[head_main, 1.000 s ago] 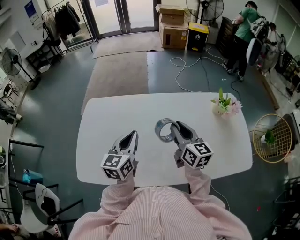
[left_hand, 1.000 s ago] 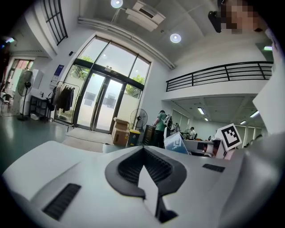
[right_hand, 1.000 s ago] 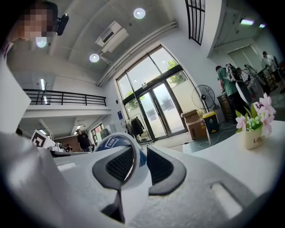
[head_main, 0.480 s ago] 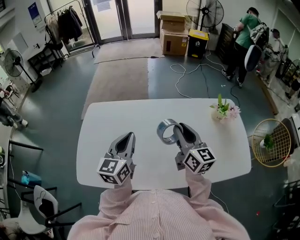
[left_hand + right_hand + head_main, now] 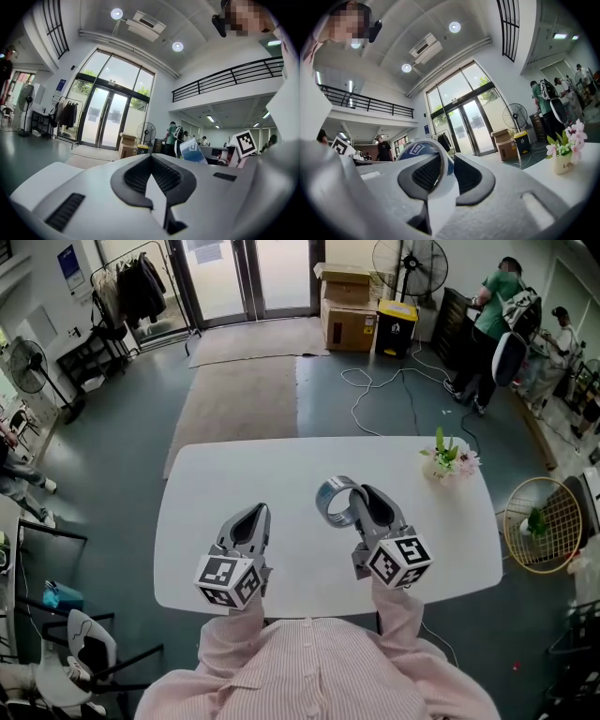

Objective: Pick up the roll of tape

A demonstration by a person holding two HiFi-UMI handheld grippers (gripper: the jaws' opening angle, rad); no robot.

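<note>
While level, right tool on tape

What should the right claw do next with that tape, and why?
Probably lift it a little higher: the right claw, whose jaws have just been closing, already pinches the roll of tape by its wall, and the roll seems barely clear of the white table.
</note>
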